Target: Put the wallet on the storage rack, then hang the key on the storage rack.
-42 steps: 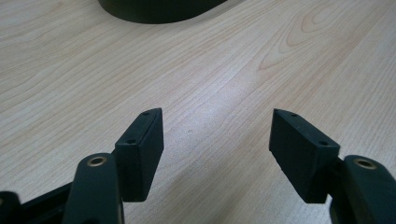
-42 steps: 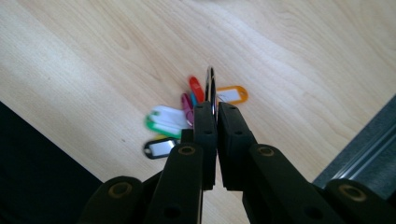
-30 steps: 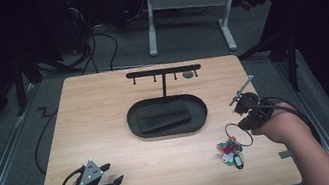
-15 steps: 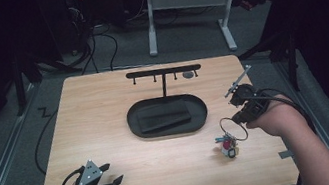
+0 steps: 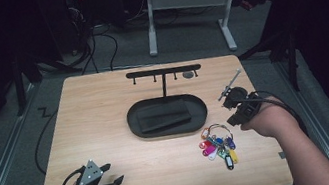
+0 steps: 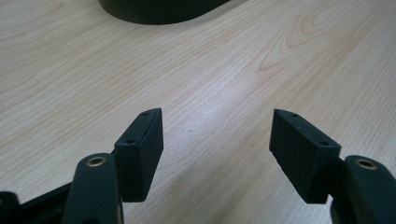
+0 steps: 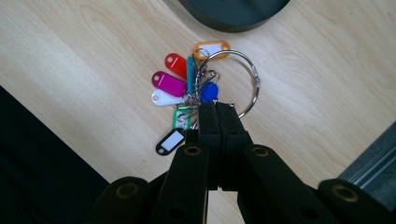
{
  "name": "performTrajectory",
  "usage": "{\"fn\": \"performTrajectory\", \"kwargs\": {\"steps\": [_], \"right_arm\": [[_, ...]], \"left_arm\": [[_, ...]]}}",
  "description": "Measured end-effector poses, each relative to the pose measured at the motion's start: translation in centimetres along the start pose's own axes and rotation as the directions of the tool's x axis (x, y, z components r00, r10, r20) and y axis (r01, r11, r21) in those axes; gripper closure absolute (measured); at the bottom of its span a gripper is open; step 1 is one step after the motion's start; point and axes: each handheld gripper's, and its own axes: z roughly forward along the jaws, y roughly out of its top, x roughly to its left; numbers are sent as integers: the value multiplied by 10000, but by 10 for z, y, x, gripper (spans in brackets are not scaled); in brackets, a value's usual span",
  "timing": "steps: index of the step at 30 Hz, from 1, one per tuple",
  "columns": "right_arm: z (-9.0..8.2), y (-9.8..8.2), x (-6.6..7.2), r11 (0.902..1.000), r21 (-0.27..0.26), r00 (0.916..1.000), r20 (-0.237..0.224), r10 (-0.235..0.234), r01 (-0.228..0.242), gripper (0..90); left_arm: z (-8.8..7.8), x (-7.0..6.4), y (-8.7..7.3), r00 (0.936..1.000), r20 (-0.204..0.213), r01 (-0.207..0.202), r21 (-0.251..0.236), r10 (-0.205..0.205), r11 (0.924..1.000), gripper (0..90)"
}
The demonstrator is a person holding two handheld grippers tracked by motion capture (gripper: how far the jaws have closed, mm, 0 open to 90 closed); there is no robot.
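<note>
A bunch of coloured key tags on a metal key ring (image 5: 217,143) lies fanned out on the wooden table (image 5: 105,112), right of the middle. My right gripper (image 5: 233,121) is at the ring's right edge. In the right gripper view its jaws are pressed together on the ring's wire (image 7: 250,70), and the tags (image 7: 170,84) spread out beyond the tips (image 7: 217,106). Those jaws have just closed a little further with the ring between them. My left gripper (image 5: 112,181) rests at the table's near left corner. It is open (image 6: 217,135), with bare wood between its pads.
A black oval tray (image 5: 133,123) holding a dark flat slab sits at the table's centre. Behind it stands a black T-shaped rack (image 5: 163,72) with small hooks. A desk frame and cables stand on the floor beyond the far edge.
The key bunch has shifted slightly left and away from me with the right gripper, and its tags now lie more spread out. The left gripper has not moved.
</note>
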Motion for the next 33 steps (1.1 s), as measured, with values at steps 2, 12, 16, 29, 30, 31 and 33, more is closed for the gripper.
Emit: {"fn": "performTrajectory", "kwargs": {"steps": [2,12,16,29,30,31,33], "right_arm": [[9,-2,-2,9999,101,10000,-85,8,-7,900],[86,-4,2,9955,114,9917,-867,951,-944,822],[115,15,1,9860,-1,9834,-715,1666,-1670,622],[149,30,-4,9798,602,9806,-348,1929,-1906,800],[145,30,-3,9812,559,9819,-315,1867,-1847,801],[138,29,-4,9822,460,9822,-385,1838,-1820,801],[123,27,-5,9851,356,9853,-244,1691,-1682,802]], "left_arm": [[0,0,0,10000,-17,6,-35,-6,10000,355],[3,-1,1,10000,51,10,60,-11,10000,357],[3,-2,2,10000,56,-64,80,63,9999,357],[0,2,-2,10000,26,27,3,-27,10000,357],[-1,2,-2,10000,17,13,3,-13,10000,357],[-1,2,-2,10000,10,6,9,-6,10000,357],[0,2,-2,10000,28,22,31,-22,10000,357]]}}
